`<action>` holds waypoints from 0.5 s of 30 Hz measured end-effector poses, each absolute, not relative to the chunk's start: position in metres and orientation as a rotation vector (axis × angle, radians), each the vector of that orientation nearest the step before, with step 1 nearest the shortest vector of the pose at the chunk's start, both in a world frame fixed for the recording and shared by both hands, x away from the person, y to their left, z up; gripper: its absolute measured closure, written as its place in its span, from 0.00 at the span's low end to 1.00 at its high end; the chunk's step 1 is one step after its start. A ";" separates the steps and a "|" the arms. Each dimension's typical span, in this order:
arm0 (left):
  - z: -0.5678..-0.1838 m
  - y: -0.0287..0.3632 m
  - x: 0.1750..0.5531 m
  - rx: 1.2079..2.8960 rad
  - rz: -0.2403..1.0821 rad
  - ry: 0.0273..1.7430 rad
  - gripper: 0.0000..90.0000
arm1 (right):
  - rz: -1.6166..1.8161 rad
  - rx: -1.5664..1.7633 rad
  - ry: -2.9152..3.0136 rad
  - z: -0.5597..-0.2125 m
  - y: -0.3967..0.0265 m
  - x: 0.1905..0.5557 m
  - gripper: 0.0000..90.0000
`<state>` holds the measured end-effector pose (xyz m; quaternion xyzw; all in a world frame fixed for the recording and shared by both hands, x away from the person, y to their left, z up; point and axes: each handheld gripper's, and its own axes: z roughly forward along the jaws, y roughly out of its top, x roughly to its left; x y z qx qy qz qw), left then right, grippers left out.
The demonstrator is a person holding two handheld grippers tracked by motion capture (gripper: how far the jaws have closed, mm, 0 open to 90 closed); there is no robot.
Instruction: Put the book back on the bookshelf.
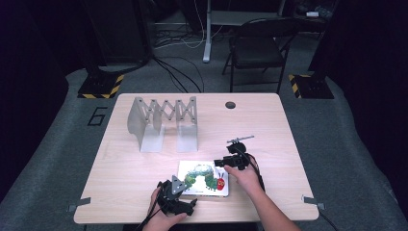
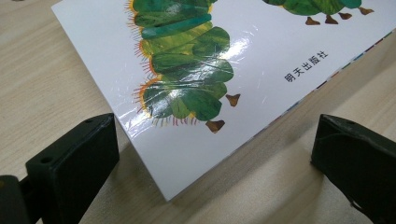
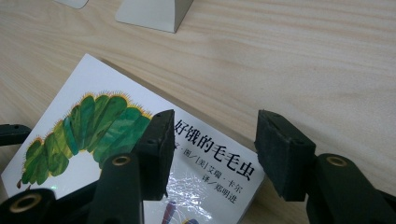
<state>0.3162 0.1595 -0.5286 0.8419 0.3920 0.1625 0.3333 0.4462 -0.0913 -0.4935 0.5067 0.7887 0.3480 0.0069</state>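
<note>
Holding both grippers over the picture book (image 1: 203, 178), which lies flat near my edge of the table (image 1: 269, 125), caterpillar cover up. Left gripper (image 2: 212, 154) sits low at the book's near-left corner, jaws spread wide, corner between them, pads not touching it. Right gripper (image 3: 212, 149) hovers at the book's far-right corner, jaws partly open and straddling the edge, one over the cover by the title text, the other over bare wood; no pinch on the book. Metal accordion rack (image 1: 161, 122) stands well apart at the table's far-left side.
</note>
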 end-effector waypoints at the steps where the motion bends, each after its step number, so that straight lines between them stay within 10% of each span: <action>1: -0.529 0.159 0.316 2.199 0.423 1.023 0.01 | 1.087 1.593 2.468 -0.494 -0.091 0.446 0.53; 15: -0.528 0.155 0.310 2.214 0.414 1.016 0.01 | 0.931 1.592 2.477 -0.500 -0.091 0.440 0.50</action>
